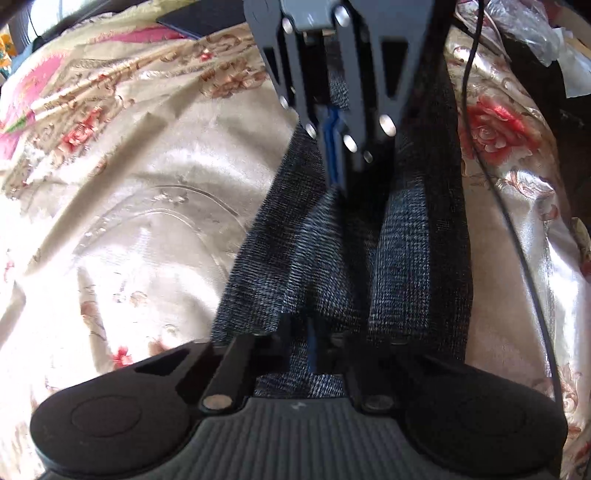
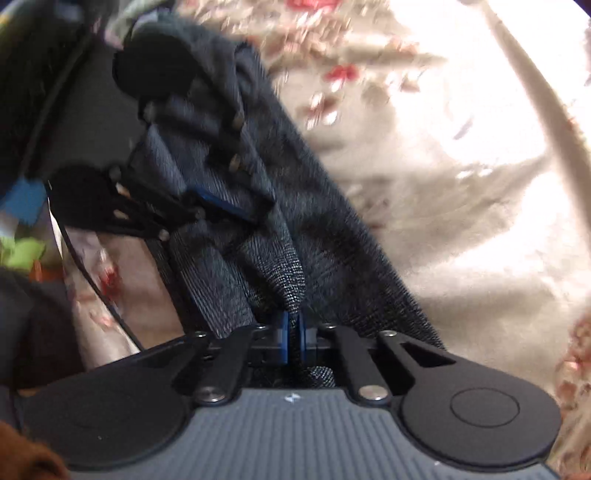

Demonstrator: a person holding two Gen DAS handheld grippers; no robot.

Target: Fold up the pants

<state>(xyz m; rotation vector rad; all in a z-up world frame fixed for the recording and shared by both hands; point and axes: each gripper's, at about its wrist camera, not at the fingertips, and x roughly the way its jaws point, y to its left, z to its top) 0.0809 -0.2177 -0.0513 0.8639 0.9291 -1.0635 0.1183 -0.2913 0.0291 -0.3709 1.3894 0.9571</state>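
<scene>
Both my jaws are clamped on the pants (image 1: 399,258): left gripper (image 1: 314,350), right gripper (image 2: 294,334). I should lift evenly, keeping cloth taut above the floral bedspread (image 1: 147,206).

- Floral satin bedspread (image 1: 147,206) covered the whole work surface: cream, shiny, with red and pink roses and gold scrollwork.
- It lay creased, with long folds running diagonally, and strong glare on the sheen.
- Pink panel (image 1: 33,85) of the same cloth sat at the far left.
- Thin black cable (image 1: 513,221) ran down across the bedspread on the right side.
- Crumpled clear plastic (image 1: 535,33) lay at the top right edge.
- Dark flat object (image 1: 199,22) rested at the top; too cropped to identify.
- Right wrist view: blurred blue patch (image 2: 26,201) and green patch (image 2: 24,251) at left edge, unidentifiable.
</scene>
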